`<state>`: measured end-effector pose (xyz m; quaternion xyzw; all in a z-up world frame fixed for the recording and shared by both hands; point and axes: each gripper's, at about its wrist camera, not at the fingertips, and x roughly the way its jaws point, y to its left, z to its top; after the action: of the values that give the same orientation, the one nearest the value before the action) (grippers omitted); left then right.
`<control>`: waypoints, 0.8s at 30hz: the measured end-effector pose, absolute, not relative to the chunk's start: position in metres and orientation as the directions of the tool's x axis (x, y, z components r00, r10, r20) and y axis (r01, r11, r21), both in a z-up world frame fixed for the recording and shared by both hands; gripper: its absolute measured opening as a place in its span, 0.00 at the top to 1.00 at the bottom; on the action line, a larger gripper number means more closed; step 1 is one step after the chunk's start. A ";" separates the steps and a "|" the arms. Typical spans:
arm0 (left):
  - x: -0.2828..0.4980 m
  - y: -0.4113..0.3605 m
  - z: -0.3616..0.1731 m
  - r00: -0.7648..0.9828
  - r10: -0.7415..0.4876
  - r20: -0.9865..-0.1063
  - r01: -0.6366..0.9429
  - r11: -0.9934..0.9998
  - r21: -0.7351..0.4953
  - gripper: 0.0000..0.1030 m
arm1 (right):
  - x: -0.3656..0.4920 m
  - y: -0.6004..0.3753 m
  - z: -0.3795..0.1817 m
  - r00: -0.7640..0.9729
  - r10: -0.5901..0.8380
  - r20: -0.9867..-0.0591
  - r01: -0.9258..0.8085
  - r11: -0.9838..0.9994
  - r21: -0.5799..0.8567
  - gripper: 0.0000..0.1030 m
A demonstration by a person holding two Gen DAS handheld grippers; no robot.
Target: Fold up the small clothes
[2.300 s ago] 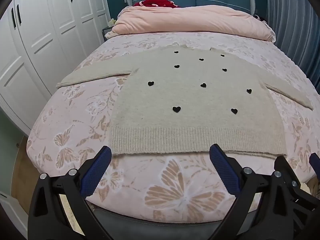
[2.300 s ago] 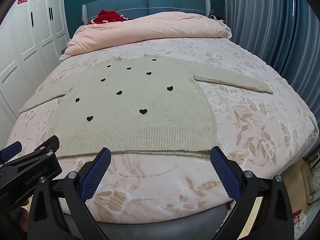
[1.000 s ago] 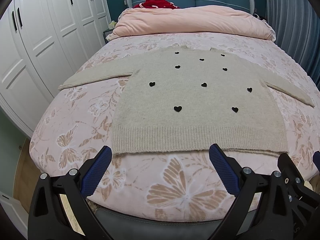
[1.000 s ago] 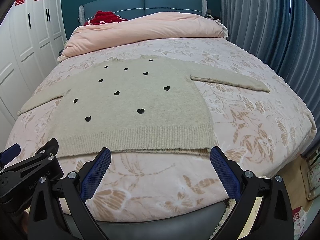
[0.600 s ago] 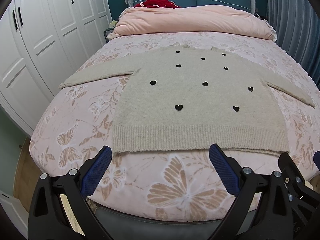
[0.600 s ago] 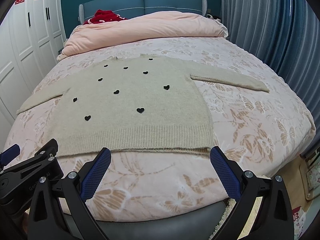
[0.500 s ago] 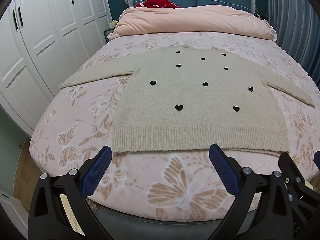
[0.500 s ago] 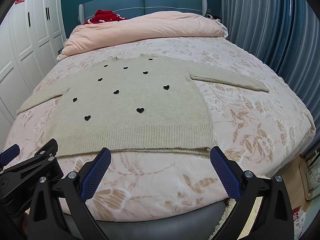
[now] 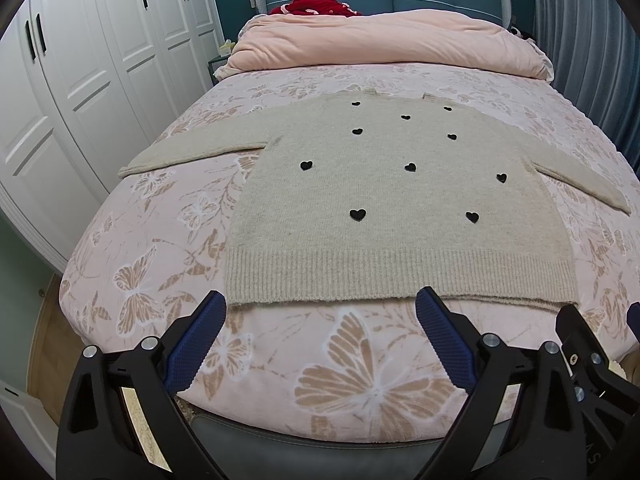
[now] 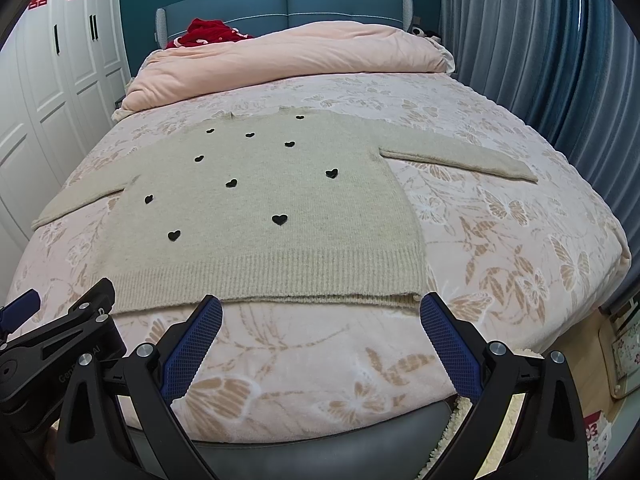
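fuzzy knit sweater [image 9: 400, 216], plush bedspread [image 9: 152, 264]

Ahead of the left gripper [image 9: 320, 328] lies one beige sweater [image 9: 400, 216] bearing ten black hearts [image 9: 357, 214], with two sleeves spread. Beyond it: one pink duvet [image 9: 384, 44] and one red garment [image 9: 316, 2]. Two grippers show, counting the right gripper [image 10: 320, 328].

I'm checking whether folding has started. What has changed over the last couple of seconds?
Hardly anything. Both views shifted slightly, so the left tool and right tool drifted a little, but neither took hold of anything; both are open, short of the hem. The beige knitted sweater with black hearts lies flat and unfolded on the pink butterfly-print bedspread, as before.
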<state>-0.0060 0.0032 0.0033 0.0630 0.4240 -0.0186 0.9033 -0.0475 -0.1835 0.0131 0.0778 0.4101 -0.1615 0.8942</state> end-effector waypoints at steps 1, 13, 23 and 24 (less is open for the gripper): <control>-0.006 0.003 0.003 0.640 0.021 -0.768 0.087 0.991 0.100 0.10 | -0.047 -0.183 0.013 0.611 -0.226 -0.759 0.352 0.936 0.005 0.05; -0.006 0.004 0.003 0.637 0.020 -0.771 0.087 0.991 0.098 0.10 | -0.046 -0.183 0.013 0.608 -0.227 -0.761 0.353 0.936 0.003 0.05; -0.010 0.007 -0.002 0.638 0.028 -0.770 0.082 0.991 0.105 0.10 | -0.047 -0.183 0.013 0.605 -0.226 -0.763 0.355 0.935 0.004 0.05; -0.011 0.008 -0.003 0.637 0.029 -0.770 0.082 0.991 0.105 0.10 | -0.047 -0.183 0.013 0.605 -0.226 -0.763 0.355 0.935 0.005 0.05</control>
<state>-0.0106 0.0078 -0.0029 0.0650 0.4256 -0.0145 0.9025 -0.0470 -0.1829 0.0126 0.0780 0.4134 -0.1627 0.8925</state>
